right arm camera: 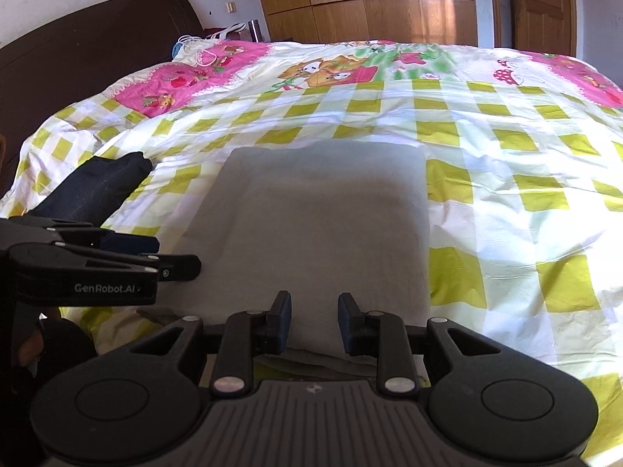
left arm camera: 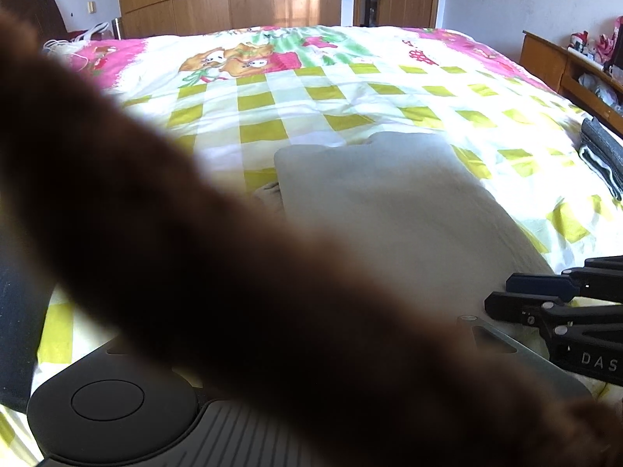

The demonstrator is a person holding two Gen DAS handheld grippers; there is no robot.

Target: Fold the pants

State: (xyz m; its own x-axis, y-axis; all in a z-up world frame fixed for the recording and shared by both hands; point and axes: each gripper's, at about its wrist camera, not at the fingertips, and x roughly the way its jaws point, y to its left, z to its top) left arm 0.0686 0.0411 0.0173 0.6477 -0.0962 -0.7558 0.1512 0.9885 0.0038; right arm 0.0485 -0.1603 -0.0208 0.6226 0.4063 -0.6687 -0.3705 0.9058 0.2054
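Light grey pants (right arm camera: pixel 319 218) lie folded into a flat rectangle on the bed, also in the left wrist view (left arm camera: pixel 389 202). My right gripper (right arm camera: pixel 314 323) is open and empty, its fingertips over the near edge of the pants. My left gripper (right arm camera: pixel 175 257) reaches in from the left at the pants' left edge, fingers close together; whether they pinch cloth is unclear. In the left wrist view a blurred brown shape (left arm camera: pixel 194 253) hides the left gripper's own fingers. The right gripper (left arm camera: pixel 506 295) shows there at the right.
The bed has a yellow-checked, pink-bordered cover (right arm camera: pixel 506 155). Dark folded clothing (right arm camera: pixel 101 190) lies at the left and a grey folded stack (left arm camera: pixel 603 155) at the right bed edge. A dark headboard (right arm camera: pixel 78 58), wooden wardrobe (right arm camera: pixel 370 0) and door (right arm camera: pixel 541 4) stand behind.
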